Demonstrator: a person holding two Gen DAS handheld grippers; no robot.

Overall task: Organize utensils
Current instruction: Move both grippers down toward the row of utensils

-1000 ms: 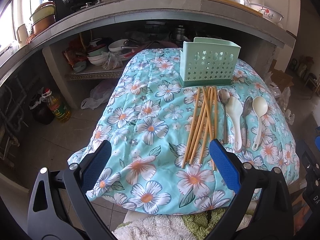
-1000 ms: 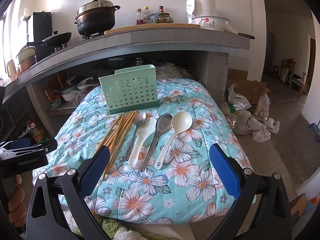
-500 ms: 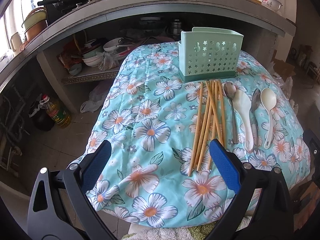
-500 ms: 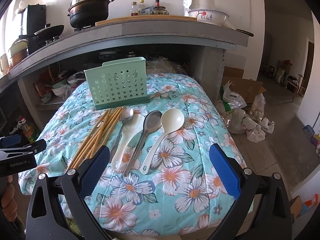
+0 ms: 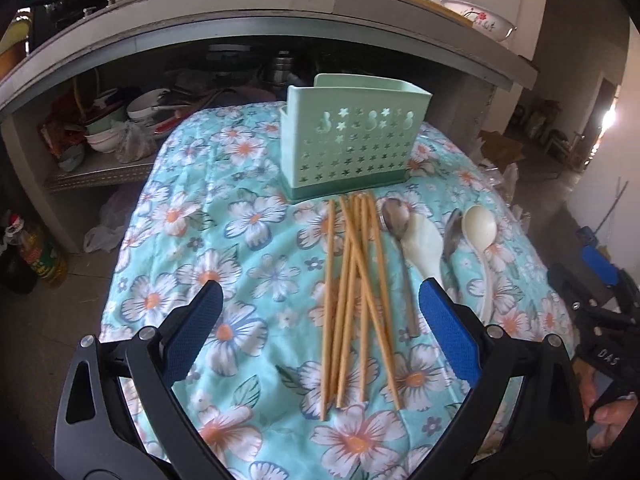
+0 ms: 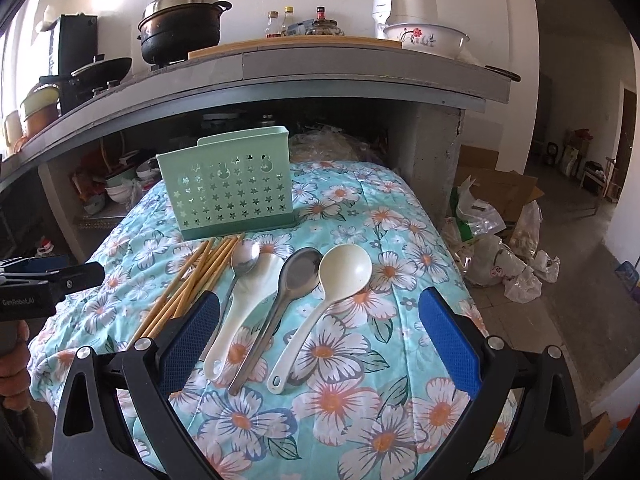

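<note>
Mint-green caddy (image 5: 352,148) upright, empty, behind chopsticks (image 5: 352,300) and spoons (image 6: 288,292) laid handles outward for picking; both grippers' fingers (image 5: 192,328) spread, holding nothing.

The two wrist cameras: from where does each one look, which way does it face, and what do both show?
Left wrist: sits on the left gripper, jaws open, facing the chopsticks and the green holder; the right gripper and a hand show at right.
Right wrist: sits on the right gripper, jaws open, facing the spoons; the left gripper shows at left.
Shared: holder, chopsticks, spoons, floral cloth, counter.
</note>
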